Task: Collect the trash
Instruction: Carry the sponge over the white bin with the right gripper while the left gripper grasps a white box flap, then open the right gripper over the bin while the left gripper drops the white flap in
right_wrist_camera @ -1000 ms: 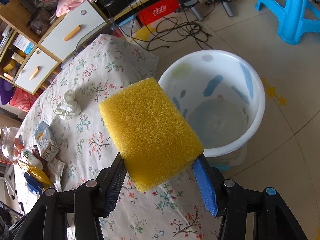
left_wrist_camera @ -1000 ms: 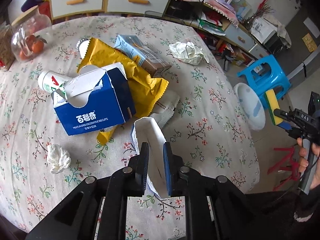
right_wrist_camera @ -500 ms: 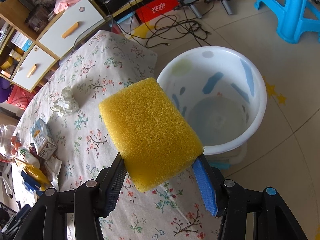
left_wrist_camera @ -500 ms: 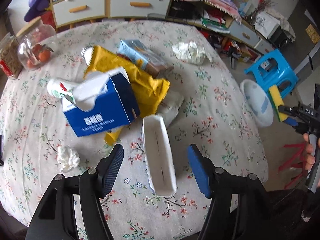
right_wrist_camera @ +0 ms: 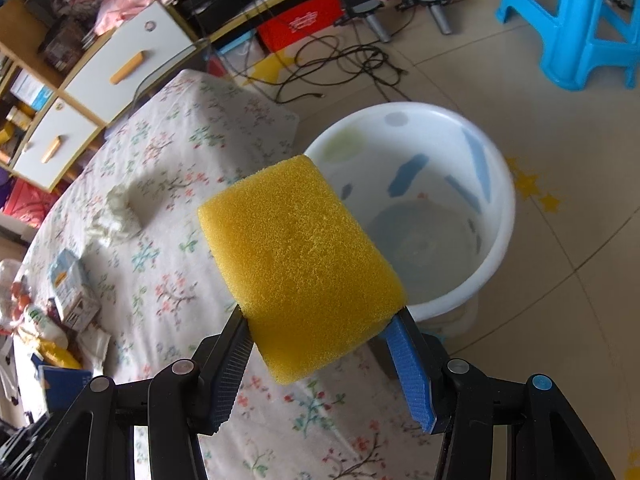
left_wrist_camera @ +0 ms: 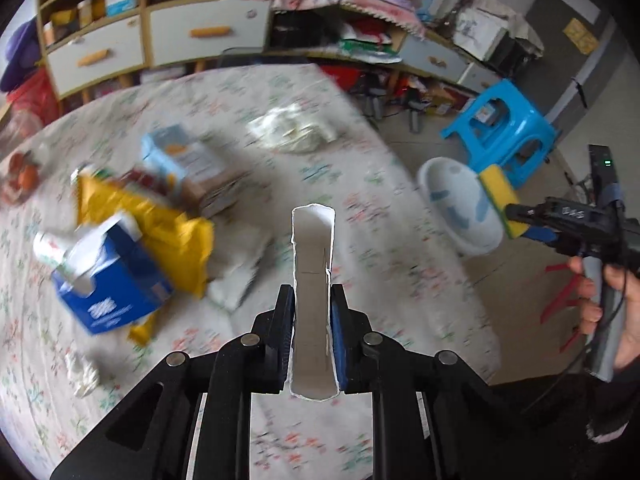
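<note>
My left gripper [left_wrist_camera: 312, 320] is shut on a white cardboard tray [left_wrist_camera: 313, 264], lifted above the floral table [left_wrist_camera: 400, 248]. On the table lie a blue biscuit box [left_wrist_camera: 116, 280], a yellow wrapper [left_wrist_camera: 160, 224], a light-blue carton [left_wrist_camera: 180, 160] and crumpled tissues [left_wrist_camera: 292, 130]. My right gripper [right_wrist_camera: 320, 344] is shut on a yellow sponge [right_wrist_camera: 300, 268], held at the table's edge beside the white bucket [right_wrist_camera: 496, 184]; it also shows in the left wrist view [left_wrist_camera: 528, 224]. The tissue [right_wrist_camera: 116, 216] and carton [right_wrist_camera: 72, 292] show in the right wrist view.
The white bucket [left_wrist_camera: 456, 204] stands on the floor by the table, next to a blue stool [left_wrist_camera: 500, 128]. A small tissue ball [left_wrist_camera: 82, 372] lies at the near left. Drawers [left_wrist_camera: 208, 36] and cluttered shelves line the back. Cables [right_wrist_camera: 340, 68] lie on the floor.
My left gripper, open around the white tray half a second ago, has shut on it and lifted it, swinging right. The right gripper with the sponge has barely moved.
</note>
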Demonstrator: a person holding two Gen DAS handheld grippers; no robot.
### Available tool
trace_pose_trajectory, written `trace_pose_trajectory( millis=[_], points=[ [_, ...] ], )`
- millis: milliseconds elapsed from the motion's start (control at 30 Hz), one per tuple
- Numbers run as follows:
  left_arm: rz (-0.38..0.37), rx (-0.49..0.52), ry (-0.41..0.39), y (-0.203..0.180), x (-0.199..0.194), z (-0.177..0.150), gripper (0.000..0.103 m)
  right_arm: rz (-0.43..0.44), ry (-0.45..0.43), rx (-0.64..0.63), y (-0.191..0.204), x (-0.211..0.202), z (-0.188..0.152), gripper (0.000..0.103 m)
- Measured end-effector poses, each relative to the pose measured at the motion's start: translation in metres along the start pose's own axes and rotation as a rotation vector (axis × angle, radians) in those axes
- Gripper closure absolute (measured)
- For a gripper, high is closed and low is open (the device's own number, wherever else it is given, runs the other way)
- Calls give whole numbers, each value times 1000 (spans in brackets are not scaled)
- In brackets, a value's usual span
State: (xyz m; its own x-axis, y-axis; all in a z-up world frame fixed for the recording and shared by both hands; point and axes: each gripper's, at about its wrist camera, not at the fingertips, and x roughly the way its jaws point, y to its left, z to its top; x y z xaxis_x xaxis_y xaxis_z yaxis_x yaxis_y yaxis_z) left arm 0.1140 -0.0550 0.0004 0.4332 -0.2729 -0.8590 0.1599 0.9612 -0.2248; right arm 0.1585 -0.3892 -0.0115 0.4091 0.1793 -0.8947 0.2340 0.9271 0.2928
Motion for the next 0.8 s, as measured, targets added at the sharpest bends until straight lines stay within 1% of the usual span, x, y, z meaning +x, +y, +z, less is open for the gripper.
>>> trace_pose_trajectory(
  millis=[200,333,367,400,467,533,667,800],
  points=[
    [-54,60,-6,-51,22,36,85,-59,-28,70,-18,5,15,43],
    [-90,88,1,-77,40,58,85,-57,-39,131,-33,10,25,42],
    [-109,88,5,-82,44,63,85,-61,-45,147,-37,10,27,39],
    [-126,85,9,-86,49,69,85,-70,-46,160,-39,8,29,30],
    [-139,80,5,-93,59,79,85,-67,-66,188,-46,1,31,22],
    [-150,76,5,-98,70,86,85,-59,-87,199,-50,-8,31,22],
    [-177,57,22,-113,95,99,85,-84,-118,209,-60,-23,27,20],
    [-202,71,42,-135,117,107,85,-107,-121,194,-70,-28,25,20]
  ],
)
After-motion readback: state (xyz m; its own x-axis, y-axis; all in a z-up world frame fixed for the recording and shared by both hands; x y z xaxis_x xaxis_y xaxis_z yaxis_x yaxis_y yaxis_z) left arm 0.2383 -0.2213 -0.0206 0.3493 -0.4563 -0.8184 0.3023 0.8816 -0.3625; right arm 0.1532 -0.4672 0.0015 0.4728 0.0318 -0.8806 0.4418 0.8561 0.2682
